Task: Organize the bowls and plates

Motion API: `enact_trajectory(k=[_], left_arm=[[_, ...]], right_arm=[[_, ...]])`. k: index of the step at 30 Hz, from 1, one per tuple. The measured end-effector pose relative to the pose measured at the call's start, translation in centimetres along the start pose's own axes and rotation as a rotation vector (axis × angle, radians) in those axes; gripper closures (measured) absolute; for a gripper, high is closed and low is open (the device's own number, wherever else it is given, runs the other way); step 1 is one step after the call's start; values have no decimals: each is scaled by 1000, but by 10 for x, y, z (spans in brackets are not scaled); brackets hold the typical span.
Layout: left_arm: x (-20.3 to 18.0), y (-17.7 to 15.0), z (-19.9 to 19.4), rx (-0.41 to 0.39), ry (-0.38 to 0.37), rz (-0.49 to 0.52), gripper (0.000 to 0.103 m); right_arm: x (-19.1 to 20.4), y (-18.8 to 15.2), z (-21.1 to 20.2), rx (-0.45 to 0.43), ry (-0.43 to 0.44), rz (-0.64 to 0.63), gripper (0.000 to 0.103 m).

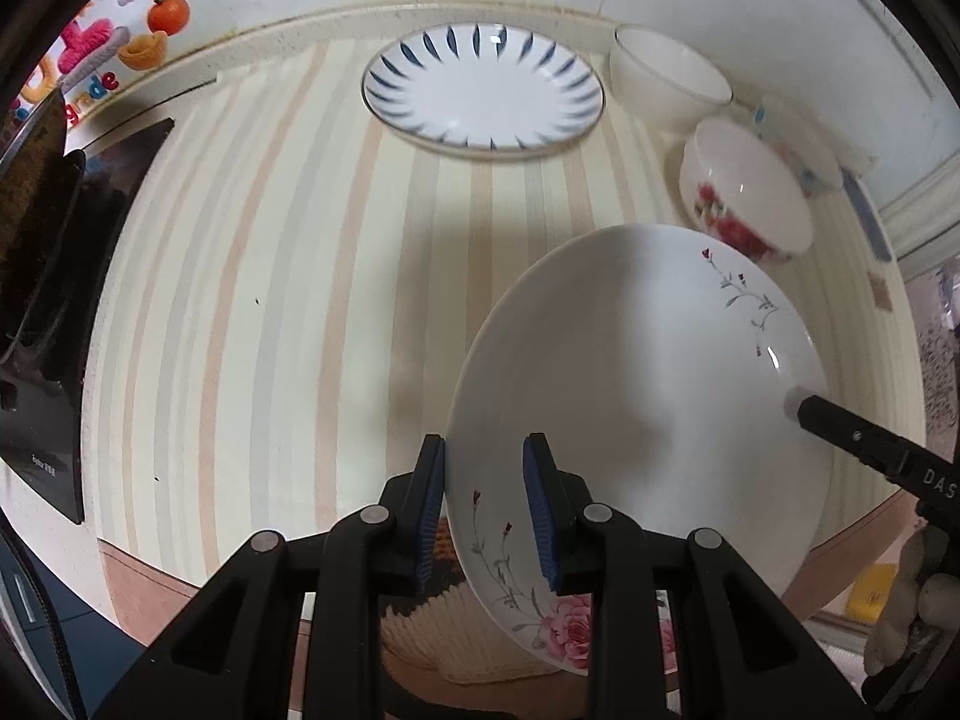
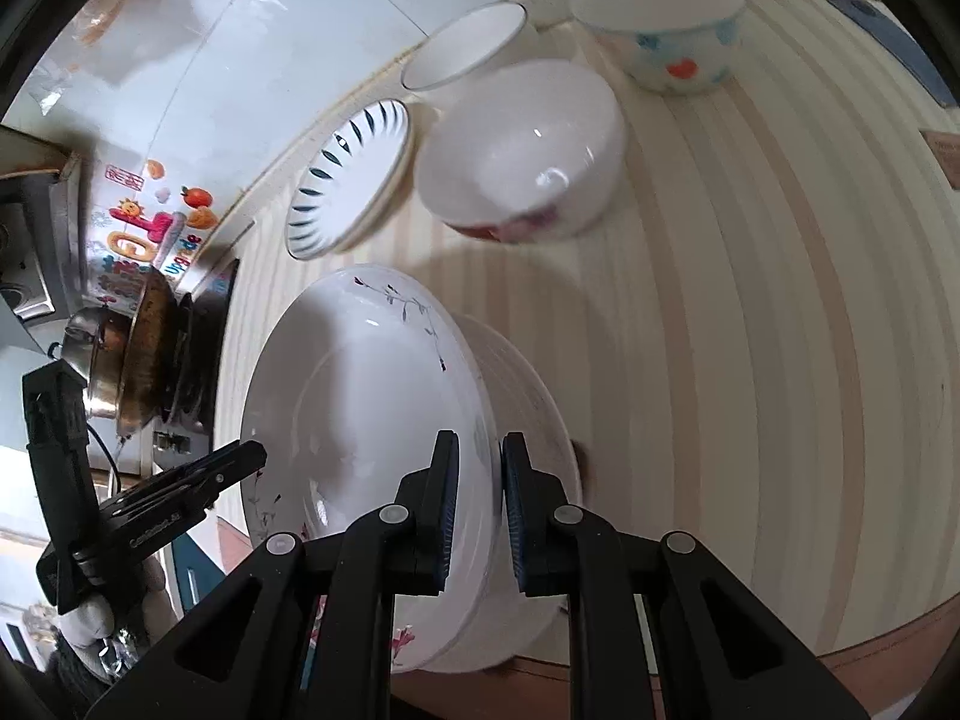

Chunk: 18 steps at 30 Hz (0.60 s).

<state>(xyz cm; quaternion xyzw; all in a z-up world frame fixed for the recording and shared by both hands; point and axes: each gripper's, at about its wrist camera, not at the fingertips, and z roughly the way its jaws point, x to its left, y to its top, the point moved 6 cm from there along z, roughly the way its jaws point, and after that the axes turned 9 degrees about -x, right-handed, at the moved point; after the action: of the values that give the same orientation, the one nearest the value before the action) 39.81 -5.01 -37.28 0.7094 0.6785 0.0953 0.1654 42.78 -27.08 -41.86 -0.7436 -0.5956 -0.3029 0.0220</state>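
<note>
Two grippers hold one floral plate [image 1: 636,396] by opposite rims. The left gripper [image 1: 485,510] straddles the rim at 6 o'clock in its own view, blue pads on either side of the edge, apparently pinching it. The right gripper [image 2: 480,516] is clamped likewise on the rim nearest its camera; in the left view its tip meets the plate at 3 o'clock. The plate is tilted over the striped counter [image 1: 270,312]; in the right view a ribbed white form just beneath it may be a second plate, though the lens distortion leaves this uncertain.

At 12 o'clock in the left view lies the blue-petal plate [image 1: 483,90], flat near the wall. At 1 o'clock stand a plain white bowl [image 1: 669,75] and a rose bowl [image 1: 744,192]; a spotted bowl [image 2: 666,30] is clearer in the right view. A stove [image 1: 42,324] sits at 9 o'clock.

Step in hand, as judged: carrying a plate to be stacked. The next move calls for levelling the plate, centring it over the blue-petal plate, lowering it, and releasing both rims together.
</note>
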Motion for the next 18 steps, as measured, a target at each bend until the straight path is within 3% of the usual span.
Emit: enact_trajectory(k=[18], left_arm=[[-12,-17,19,35,56,63,79]], right_arm=[[-10,-13,8,28,-30,-22,86]])
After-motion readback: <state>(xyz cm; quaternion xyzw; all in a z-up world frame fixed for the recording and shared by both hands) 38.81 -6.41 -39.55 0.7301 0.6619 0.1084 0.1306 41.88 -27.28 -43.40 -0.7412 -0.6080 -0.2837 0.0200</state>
